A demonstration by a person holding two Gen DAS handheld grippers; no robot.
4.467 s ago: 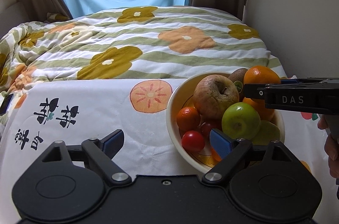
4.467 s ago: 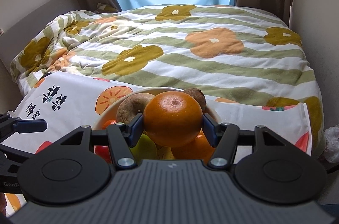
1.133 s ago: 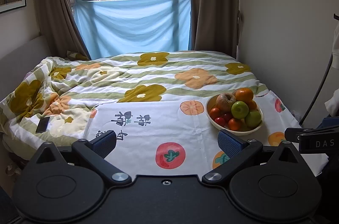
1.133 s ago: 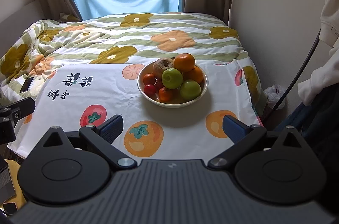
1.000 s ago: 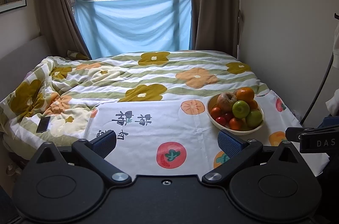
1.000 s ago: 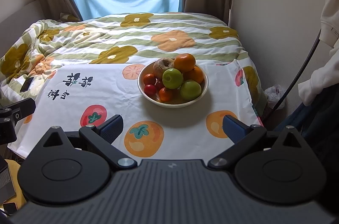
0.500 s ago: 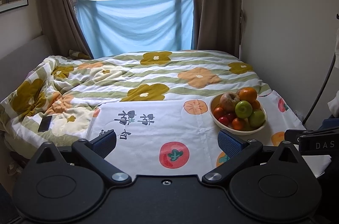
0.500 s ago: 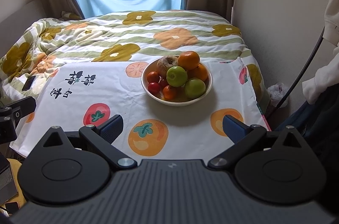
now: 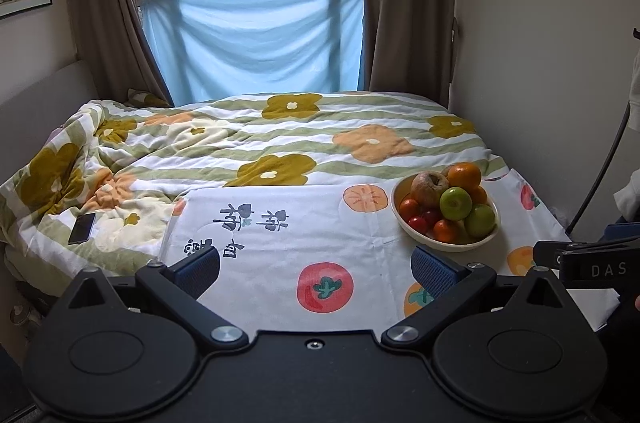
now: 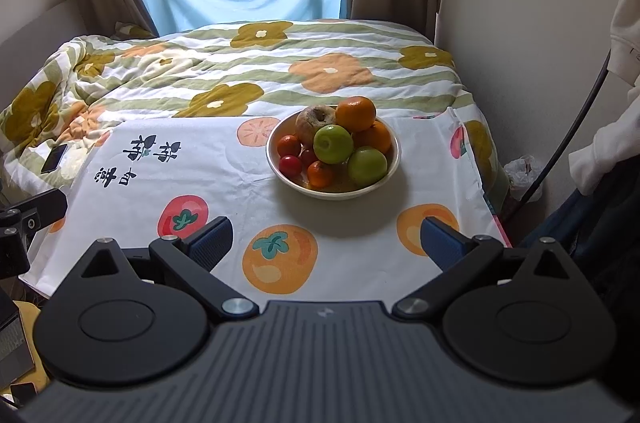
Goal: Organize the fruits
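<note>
I hold both grippers — left gripper (image 9: 316, 269), right gripper (image 10: 326, 237) — wide and empty, well short of the heaped bowl (image 10: 394, 165) on the cloth (image 10: 224, 183); nothing left to gather, so I stay clear

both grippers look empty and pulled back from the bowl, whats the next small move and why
Probably none beyond setting the tools down. All the fruit sits piled in the bowl, the orange on top, and no loose fruit shows on the printed cloth. The left gripper and right gripper are both open, empty and well short of the bowl, so the job looks finished.
</note>
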